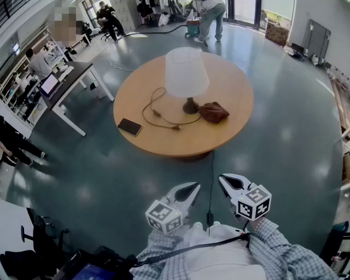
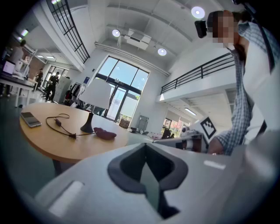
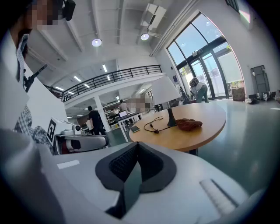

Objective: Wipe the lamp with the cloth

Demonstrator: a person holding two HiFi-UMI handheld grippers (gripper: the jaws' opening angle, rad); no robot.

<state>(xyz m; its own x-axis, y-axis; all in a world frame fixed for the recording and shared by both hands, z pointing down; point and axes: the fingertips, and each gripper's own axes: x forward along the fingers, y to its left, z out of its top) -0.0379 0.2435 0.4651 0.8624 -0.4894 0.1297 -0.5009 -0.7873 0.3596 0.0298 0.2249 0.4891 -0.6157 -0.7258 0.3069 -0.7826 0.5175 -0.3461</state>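
A lamp (image 1: pixel 186 71) with a white shade and a dark base stands on the round wooden table (image 1: pixel 229 82). Just right of its base lies a crumpled dark red cloth (image 1: pixel 213 112). My left gripper (image 1: pixel 190 191) and right gripper (image 1: pixel 226 182) hang side by side close to my body, well short of the table's near edge. Both are shut with nothing between the jaws. The left gripper view shows the lamp (image 2: pixel 96 94) and cloth (image 2: pixel 105 133) far beyond its shut jaws (image 2: pixel 148 173). The right gripper view shows the lamp (image 3: pixel 164 94) and cloth (image 3: pixel 189 124) past its own (image 3: pixel 131 173).
A black phone (image 1: pixel 129 126) and the lamp's looped cord (image 1: pixel 156 112) lie on the table's left half. A desk with a laptop (image 1: pixel 65 82) stands at left. People work at the back of the room, one bending by a bin (image 1: pixel 210 16). Open grey floor separates me from the table.
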